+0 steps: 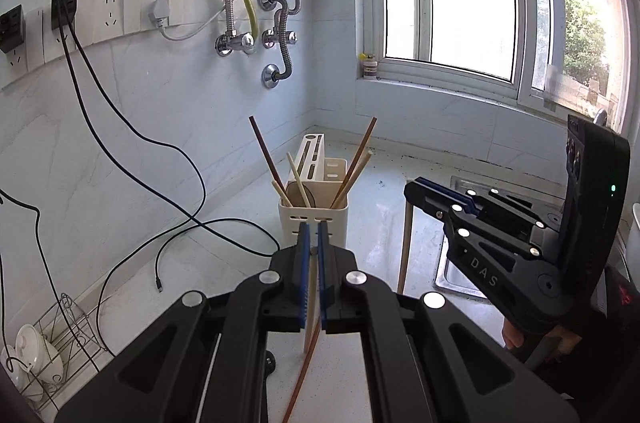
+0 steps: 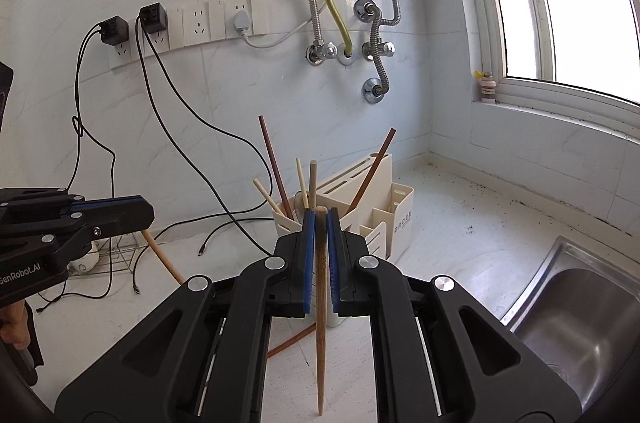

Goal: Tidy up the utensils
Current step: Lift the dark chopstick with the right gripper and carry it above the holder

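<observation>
both grippers up with chopsticks, utensil holder dead ahead on the counter.
left wrist view: left gripper is clamped on a pale chopstick, with the cream utensil holder just beyond, near the counter's back wall, several chopsticks fanning out of it. right wrist view: right gripper is clamped on a bamboo chopstick, holder behind it, the steel sink at the counter's right edge.
</observation>
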`<state>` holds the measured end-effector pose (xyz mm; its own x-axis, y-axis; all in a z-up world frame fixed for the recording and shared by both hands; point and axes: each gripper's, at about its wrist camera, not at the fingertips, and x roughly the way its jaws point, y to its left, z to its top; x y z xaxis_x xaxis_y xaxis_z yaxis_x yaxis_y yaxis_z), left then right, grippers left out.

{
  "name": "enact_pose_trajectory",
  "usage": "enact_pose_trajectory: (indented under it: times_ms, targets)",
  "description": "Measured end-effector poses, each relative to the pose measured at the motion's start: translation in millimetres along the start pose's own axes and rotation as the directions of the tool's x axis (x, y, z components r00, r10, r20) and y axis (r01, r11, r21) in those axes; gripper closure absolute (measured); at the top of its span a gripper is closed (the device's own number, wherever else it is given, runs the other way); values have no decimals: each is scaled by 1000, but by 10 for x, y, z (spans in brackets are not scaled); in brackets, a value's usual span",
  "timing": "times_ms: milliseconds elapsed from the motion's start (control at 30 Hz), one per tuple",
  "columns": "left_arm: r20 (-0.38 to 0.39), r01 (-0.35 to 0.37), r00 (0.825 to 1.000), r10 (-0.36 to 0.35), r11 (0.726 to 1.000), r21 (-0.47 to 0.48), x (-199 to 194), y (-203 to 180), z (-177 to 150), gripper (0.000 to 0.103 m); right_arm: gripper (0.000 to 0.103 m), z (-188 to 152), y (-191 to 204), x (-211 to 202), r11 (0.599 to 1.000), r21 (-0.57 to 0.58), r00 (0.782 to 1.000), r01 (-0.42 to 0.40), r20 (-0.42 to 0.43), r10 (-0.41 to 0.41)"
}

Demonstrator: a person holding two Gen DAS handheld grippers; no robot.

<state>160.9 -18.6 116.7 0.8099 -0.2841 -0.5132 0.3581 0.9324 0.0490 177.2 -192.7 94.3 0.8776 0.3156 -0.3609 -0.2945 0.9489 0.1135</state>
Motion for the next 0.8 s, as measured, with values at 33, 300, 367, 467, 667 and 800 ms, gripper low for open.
enact_pose_trajectory:
  times_ms: [33, 300, 367, 467, 667, 800]
  targets:
    - [4, 1, 1000, -1, 1000, -3, 9, -11, 15, 100, 97, 8, -11, -3, 1000, -3, 1000, 3, 1, -3]
    - [58, 4, 998, -1, 999, -43, 72, 6, 169, 100, 97, 149, -92, -41, 1000, -25, 999, 14, 29, -14]
    - [69, 15, 998, -12, 998, -55, 70, 27, 226, 100, 97, 196, -113, -50, 999, -28, 999, 15, 37, -14]
    - [98, 36, 995, -30, 998, -60, 13, 46, 341, 100, 97, 303, -154, -66, 1000, -23, 999, -1, 48, 2]
    - [188, 86, 980, -71, 994, -71, -156, 166, 724, 100, 97, 737, -266, -149, 999, 7, 994, -54, 100, 53]
    - [245, 103, 966, -82, 992, -76, -258, 220, 984, 100, 97, 1110, -322, -239, 998, 4, 984, -66, 169, 64]
